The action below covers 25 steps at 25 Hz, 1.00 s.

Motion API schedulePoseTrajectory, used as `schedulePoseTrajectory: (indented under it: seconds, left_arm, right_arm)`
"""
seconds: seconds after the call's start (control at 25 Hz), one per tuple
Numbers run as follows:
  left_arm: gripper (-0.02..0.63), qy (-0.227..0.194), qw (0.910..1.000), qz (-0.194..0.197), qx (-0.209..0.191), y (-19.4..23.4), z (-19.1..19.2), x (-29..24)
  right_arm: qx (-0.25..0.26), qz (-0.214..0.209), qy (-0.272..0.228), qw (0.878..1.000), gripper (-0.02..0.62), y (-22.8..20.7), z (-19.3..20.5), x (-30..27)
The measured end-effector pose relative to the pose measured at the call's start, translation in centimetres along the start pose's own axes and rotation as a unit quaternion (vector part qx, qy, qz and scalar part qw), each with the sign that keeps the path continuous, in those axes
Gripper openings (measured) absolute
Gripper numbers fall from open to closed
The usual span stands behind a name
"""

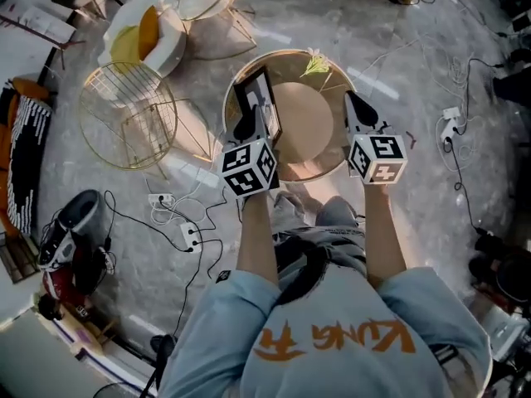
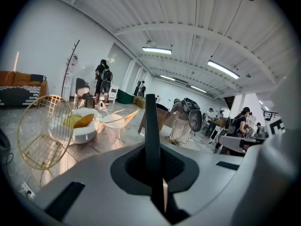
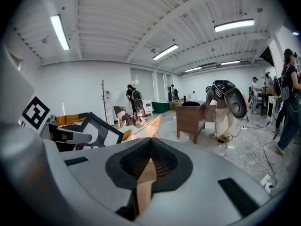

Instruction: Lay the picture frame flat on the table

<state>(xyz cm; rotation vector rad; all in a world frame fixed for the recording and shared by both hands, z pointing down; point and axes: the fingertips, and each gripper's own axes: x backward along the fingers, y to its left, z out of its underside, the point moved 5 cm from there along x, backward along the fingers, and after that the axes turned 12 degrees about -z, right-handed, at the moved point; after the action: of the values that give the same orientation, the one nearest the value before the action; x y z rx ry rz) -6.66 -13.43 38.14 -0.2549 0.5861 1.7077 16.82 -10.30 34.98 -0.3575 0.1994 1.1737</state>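
Frame [image 1: 259, 98] held standing on the round counter [image 1: 311, 127]
Left claw [image 1: 251, 125] is clamped narrow on the frame's thin edge, likely so it can tip the frame down flat. Right claw [image 1: 357, 110] hovers closed and empty over the counter's right side, probably keeping clear.

left gripper [image 1: 251, 124] is clamping picture frame [image 1: 256, 88] edge, jaws nearly together | right gripper [image 1: 355, 106] is hovering, jaws together, empty | forearms [image 1: 258, 239] are reaching forward, parallel

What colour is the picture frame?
The rectangular picture frame is black, clearest in the right gripper view.
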Motion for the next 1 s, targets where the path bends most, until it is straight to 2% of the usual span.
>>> schedulePoseTrajectory:
  seconds: [0.16,0.24,0.44,0.56,0.88,1.0]
  left_arm:
    - [0.032,0.038,0.9993,-0.005,0.005,-1.1,1.4,-4.0]
    - [0.032,0.044,0.9988,-0.016,0.011,-1.1,2.0,-5.4]
    - [0.032,0.068,0.994,-0.077,0.039,-0.6,4.1,-7.3]
    - [0.032,0.07,0.99,-0.099,0.071,-0.4,5.8,-8.0]
    - [0.032,0.12,0.9833,-0.1,0.093,0.1,11.9,-10.1]
    - [0.032,0.132,0.9823,-0.095,0.094,0.1,13.2,-10.9]
  right_arm:
    - [-0.017,-0.004,0.039,0.999,-0.002,-3.7,1.7,-2.8]
    - [-0.012,-0.026,0.05,0.998,-0.002,-4.6,2.5,-4.9]
    - [-0.019,-0.089,0.09,0.992,-0.002,-5.7,3.6,-9.5]
    - [-0.004,-0.118,0.117,0.986,-0.002,-6.7,4.8,-11.0]
    - [-0.018,-0.148,0.186,0.971,-0.002,-6.4,12.5,-12.2]
    - [-0.023,-0.152,0.205,0.967,-0.002,-6.0,14.3,-12.8]
